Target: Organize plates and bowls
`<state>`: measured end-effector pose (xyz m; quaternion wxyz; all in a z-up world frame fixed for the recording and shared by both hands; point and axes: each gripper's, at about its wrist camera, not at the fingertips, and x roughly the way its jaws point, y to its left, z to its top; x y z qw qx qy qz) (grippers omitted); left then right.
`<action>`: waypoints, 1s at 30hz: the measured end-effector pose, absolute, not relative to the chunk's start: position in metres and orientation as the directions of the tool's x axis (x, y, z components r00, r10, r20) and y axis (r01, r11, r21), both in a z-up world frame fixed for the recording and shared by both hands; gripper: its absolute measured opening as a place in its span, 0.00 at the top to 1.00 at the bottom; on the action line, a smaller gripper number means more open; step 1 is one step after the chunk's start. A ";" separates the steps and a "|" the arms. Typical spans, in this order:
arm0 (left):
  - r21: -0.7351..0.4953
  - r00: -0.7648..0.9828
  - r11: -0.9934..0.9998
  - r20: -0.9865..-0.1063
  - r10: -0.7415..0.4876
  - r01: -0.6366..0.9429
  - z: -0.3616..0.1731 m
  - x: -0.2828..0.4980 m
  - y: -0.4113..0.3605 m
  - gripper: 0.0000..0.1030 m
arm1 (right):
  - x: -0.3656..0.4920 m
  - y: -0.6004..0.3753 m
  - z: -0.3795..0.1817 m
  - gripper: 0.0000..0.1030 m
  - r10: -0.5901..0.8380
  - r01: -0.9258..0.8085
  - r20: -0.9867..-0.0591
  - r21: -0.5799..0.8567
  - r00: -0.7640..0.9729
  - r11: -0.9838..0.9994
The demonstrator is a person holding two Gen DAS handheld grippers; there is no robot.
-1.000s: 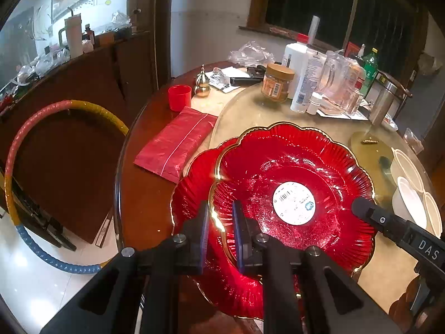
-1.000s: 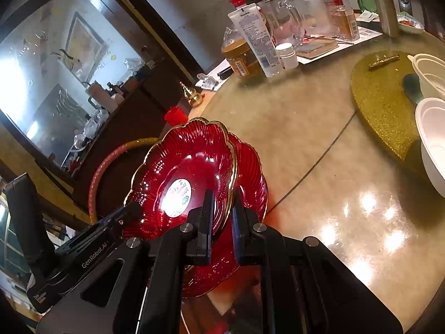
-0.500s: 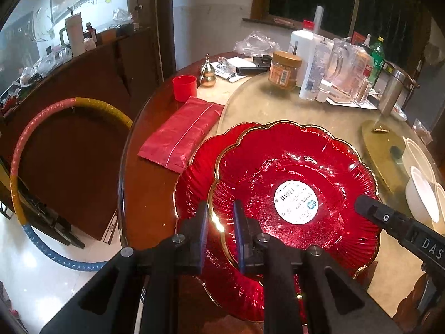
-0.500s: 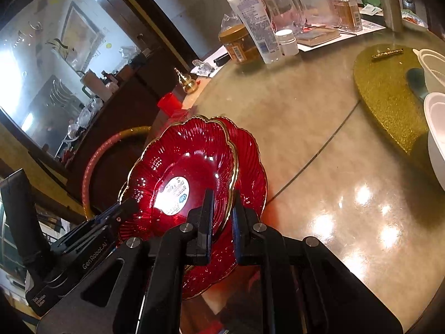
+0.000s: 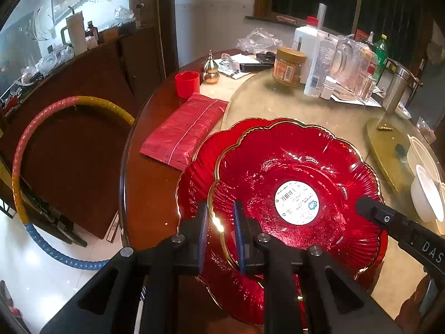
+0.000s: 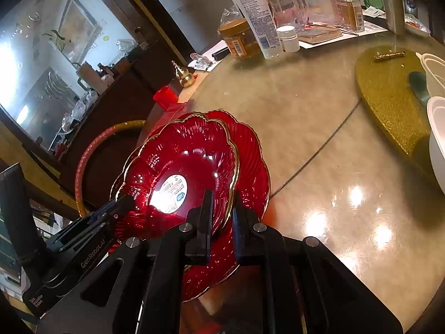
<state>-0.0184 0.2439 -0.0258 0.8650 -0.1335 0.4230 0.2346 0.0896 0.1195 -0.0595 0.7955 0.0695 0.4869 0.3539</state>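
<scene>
Two red scalloped glass plates with gold rims are stacked at the near edge of the round table. The upper plate (image 5: 294, 167) (image 6: 192, 156) carries a round white label. It overlaps the lower plate (image 5: 194, 183) (image 6: 253, 161). My left gripper (image 5: 221, 222) is shut on the upper plate's near rim. My right gripper (image 6: 222, 214) is shut on the rim at the opposite side. Each gripper's black fingers also show in the other's view. Whether the upper plate touches the lower one I cannot tell. White bowls (image 5: 425, 194) (image 6: 438, 139) stand far right.
A gold glitter mat (image 5: 386, 144) (image 6: 389, 105) lies by the bowls. A red packet (image 5: 183, 130) and red cup (image 5: 187, 83) lie left of the plates. Jars, bottles and a steel flask (image 5: 395, 89) crowd the far side. A hoop (image 5: 16, 167) leans beyond the table's edge.
Both grippers keep their hold on the upper plate's rim. The table scene has shifted only slightly in both views; the plates stay about where they were.
</scene>
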 end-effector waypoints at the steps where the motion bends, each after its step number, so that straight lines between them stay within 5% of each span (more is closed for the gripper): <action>1: -0.033 0.533 0.854 -0.794 0.293 -0.519 -0.026 -0.018 0.244 0.84 | 0.090 0.120 -0.060 0.89 0.630 -0.495 -0.726 0.455 0.275 0.740; 30: 0.015 0.498 0.855 -0.808 0.315 -0.518 -0.030 -0.012 0.242 0.80 | 0.089 0.122 -0.060 0.89 0.623 -0.508 -0.732 0.439 0.277 0.741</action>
